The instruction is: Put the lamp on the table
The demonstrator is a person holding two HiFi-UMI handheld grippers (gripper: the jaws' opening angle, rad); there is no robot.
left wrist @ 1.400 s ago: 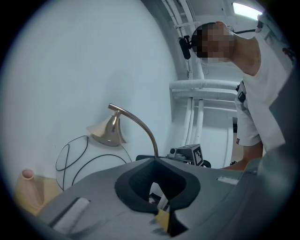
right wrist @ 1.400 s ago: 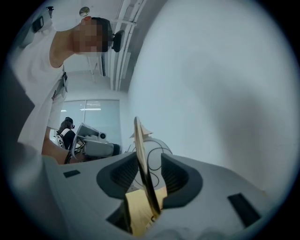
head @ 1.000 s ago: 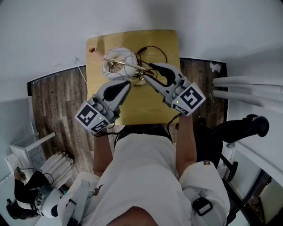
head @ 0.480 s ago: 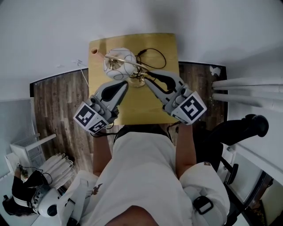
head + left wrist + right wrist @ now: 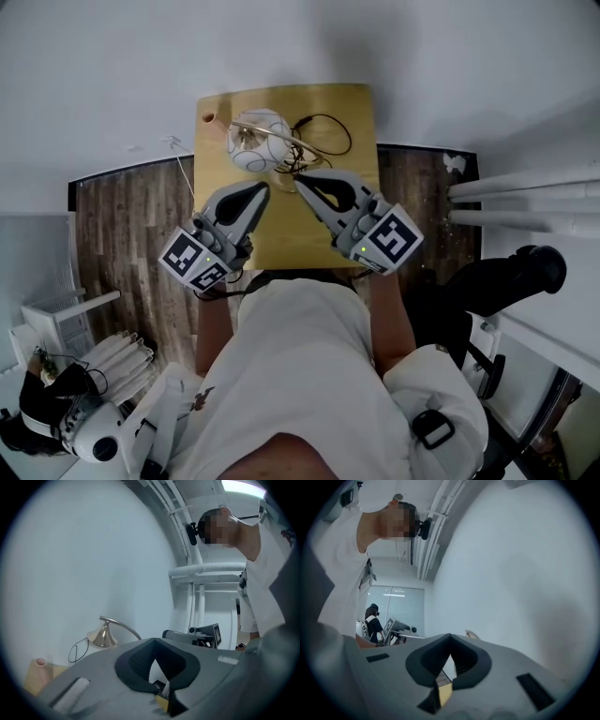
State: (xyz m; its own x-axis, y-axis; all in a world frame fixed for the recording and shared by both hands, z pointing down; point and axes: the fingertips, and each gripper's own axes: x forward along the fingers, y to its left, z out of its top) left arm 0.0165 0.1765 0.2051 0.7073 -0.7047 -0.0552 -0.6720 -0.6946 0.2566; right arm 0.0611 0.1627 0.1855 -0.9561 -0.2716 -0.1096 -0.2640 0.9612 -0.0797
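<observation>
- table point(image 5: 281, 239), pale wood, small square top. lies under and ahead of both tongs, with its far edge against the white wall. serves as the set-down surface the task names.
- left tongs point(image 5: 259, 188) point(image 5: 153, 640), grey shell with marker cube at the rear. jaws together, nothing between them. held low over the near half of the table, tip aimed at the lamp but apart from it.
- right tongs point(image 5: 301, 177) point(image 5: 450, 635), same build. jaws together and empty. tip just short of the lamp's brass foot, no contact visible. closed and clear, probably because the lamp needs no further support.
- lamp point(image 5: 255, 141) point(image 5: 104, 637), white globe shade, curved brass arm, brass cone foot. sits on the table's far half, ahead of both tongs, the globe beyond the left tip and the foot nearer the right tip. cone rests wide end down in the left gripper view, so judged to be standing by itself. task looks done or nearly so.
- cord point(image 5: 323, 127), thin and black. looped loose on the tabletop beyond the right tongs, slack so it does not tug the lamp.
- small pinkish object point(image 5: 208, 118), at the far left corner beyond the left tongs. kind not clear, and no part in the task.
</observation>
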